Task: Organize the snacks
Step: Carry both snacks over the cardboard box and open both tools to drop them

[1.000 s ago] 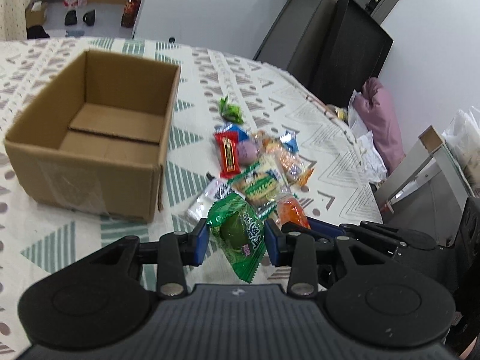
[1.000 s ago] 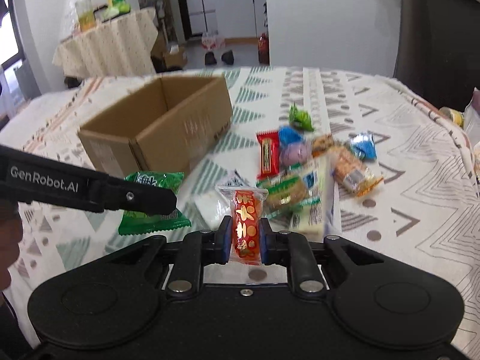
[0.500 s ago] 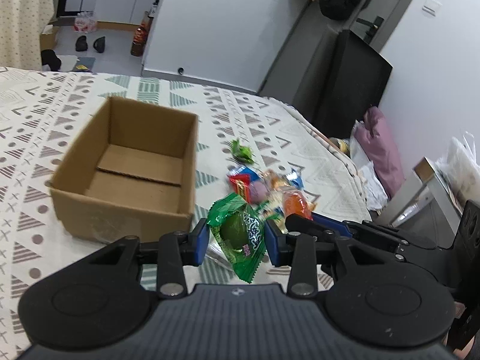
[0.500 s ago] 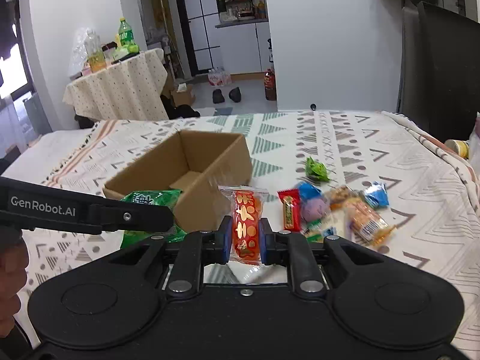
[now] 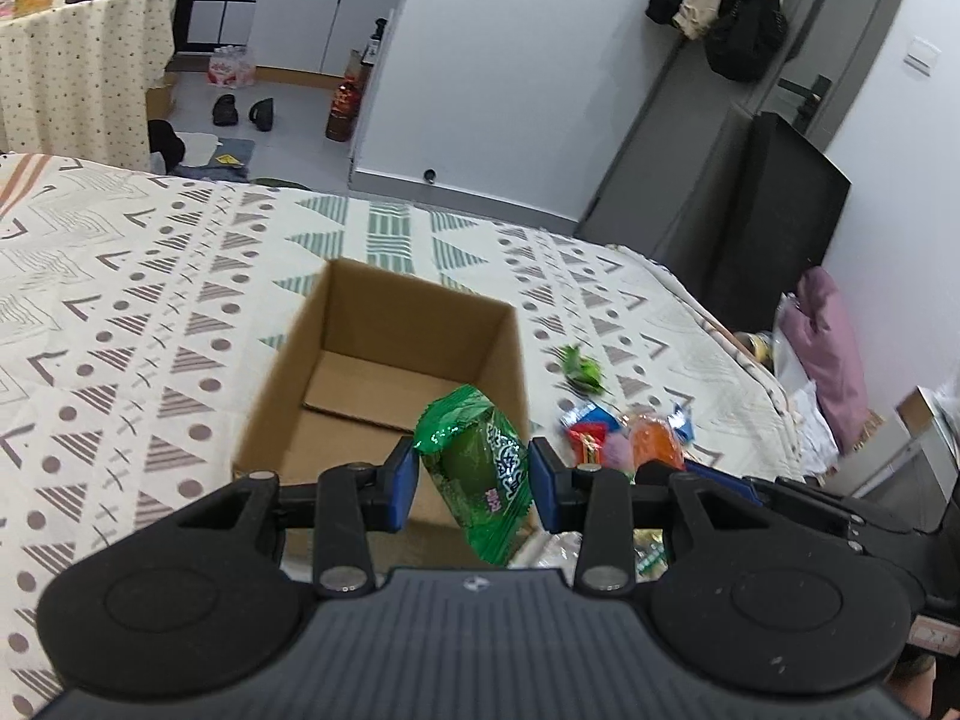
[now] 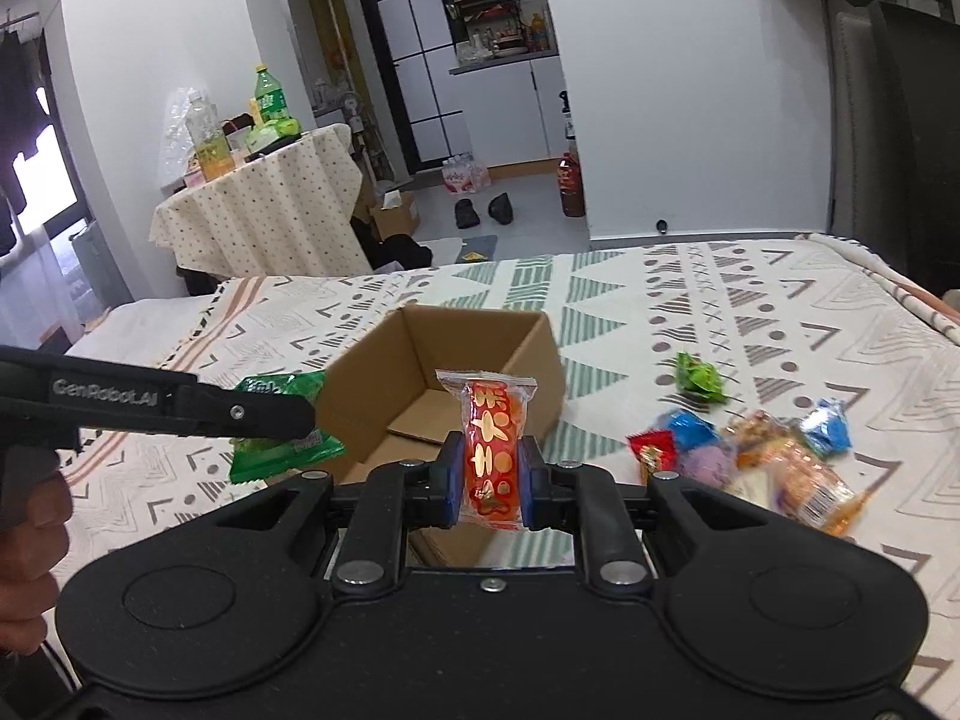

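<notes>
An open, bare cardboard box [image 5: 384, 360] [image 6: 516, 354] sits on the patterned cloth. My left gripper [image 5: 471, 474] is shut on a green snack packet [image 5: 480, 468], held in the air just short of the box's near wall. That packet [image 6: 282, 447] also shows at the left of the right wrist view, under the left gripper's dark finger. My right gripper [image 6: 492, 474] is shut on a red snack packet with gold marks [image 6: 491, 438], upright, in front of the box's near right corner. Loose snacks [image 6: 762, 456] [image 5: 624, 432] lie in a heap right of the box.
A small green packet [image 6: 699, 377] lies apart, beyond the heap. The table's right edge drops toward a dark chair [image 5: 774, 222] and a pink bundle [image 5: 831, 360]. A person's hand [image 6: 27, 546] grips the left tool. A second cloth-covered table [image 6: 258, 204] stands further back.
Both grippers have risen and drawn back with their packets still held. The box now sits lower and nearer the middle of both views, and the snack heap has slid to the right.
</notes>
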`<action>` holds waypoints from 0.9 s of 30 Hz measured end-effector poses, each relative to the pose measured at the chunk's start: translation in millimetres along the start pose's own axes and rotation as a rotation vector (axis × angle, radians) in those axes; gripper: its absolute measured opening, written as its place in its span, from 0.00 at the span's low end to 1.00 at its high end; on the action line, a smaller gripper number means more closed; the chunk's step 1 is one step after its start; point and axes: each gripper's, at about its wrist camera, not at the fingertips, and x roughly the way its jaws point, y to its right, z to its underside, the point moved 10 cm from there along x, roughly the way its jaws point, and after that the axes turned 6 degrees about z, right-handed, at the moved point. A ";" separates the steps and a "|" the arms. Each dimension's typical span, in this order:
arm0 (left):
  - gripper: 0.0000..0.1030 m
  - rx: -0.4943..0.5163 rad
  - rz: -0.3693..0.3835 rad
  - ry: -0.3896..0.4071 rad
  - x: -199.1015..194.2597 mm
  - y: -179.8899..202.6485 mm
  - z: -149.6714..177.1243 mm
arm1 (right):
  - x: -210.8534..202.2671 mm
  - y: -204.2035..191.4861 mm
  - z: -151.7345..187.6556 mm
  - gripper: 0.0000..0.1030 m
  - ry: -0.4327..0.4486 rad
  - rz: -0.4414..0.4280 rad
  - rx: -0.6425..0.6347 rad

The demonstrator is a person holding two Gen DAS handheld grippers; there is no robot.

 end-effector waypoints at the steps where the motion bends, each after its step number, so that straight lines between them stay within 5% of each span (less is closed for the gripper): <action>1: 0.37 0.000 -0.002 0.003 0.8 -2.3 -2.1 | 2.5 -3.0 -1.7 0.17 -0.001 -0.004 -0.001; 8: 0.39 -0.019 -0.004 0.020 11.1 -22.6 -16.0 | 21.4 -26.3 -10.7 0.17 -0.007 -0.035 -0.029; 21: 0.75 -0.098 -0.083 -0.065 29.6 -62.2 -25.8 | 56.3 -35.1 -15.6 0.18 -0.081 -0.065 -0.051; 24: 0.77 -0.120 -0.097 -0.078 27.5 -61.9 -29.7 | 52.4 -41.9 -20.4 0.37 -0.082 -0.126 -0.052; 26: 0.80 -0.112 -0.107 -0.080 23.3 -58.8 -32.4 | 47.9 -40.0 -27.6 0.67 -0.051 -0.133 -0.034; 27: 0.81 -0.109 -0.113 -0.073 20.7 -56.9 -32.5 | 45.7 -36.8 -32.3 0.68 -0.027 -0.132 -0.018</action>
